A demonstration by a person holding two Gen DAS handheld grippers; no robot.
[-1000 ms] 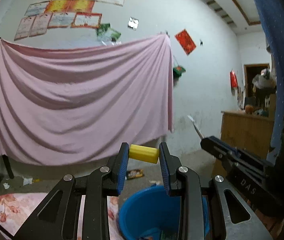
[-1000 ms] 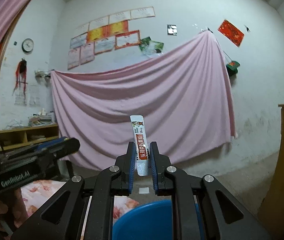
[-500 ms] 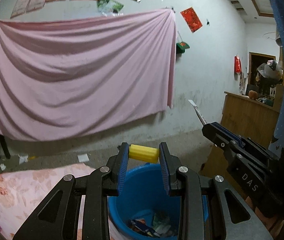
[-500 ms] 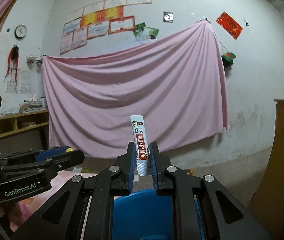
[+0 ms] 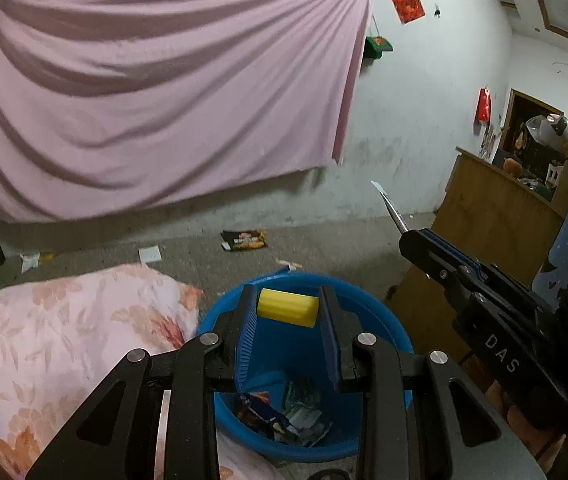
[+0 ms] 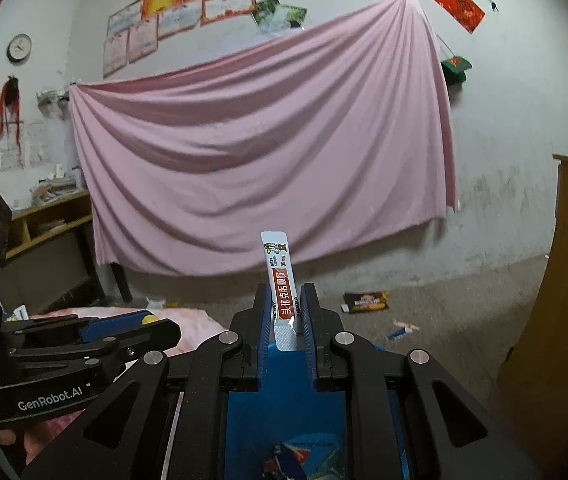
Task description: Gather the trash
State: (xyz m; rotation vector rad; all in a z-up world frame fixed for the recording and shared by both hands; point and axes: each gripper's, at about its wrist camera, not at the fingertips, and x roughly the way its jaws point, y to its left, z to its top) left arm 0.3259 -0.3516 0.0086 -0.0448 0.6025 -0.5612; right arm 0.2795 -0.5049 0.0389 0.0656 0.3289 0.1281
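Observation:
My left gripper is shut on a small yellow ridged block, held crosswise between the blue pads above a blue bucket that has several wrappers at its bottom. My right gripper is shut on a thin white and red sachet that stands upright out of the jaws, also over the blue bucket. The right gripper shows at the right of the left wrist view with the sachet edge-on. In the right wrist view, the left gripper lies at the lower left.
A floral pink cloth lies left of the bucket. Litter sits on the concrete floor: a dark snack wrapper, a white paper scrap, small bits. A wooden cabinet stands right. A pink sheet covers the wall.
Both grippers tipped downward and sank toward the bucket, each keeping its item. The bucket's inside and the littered floor have come into view.

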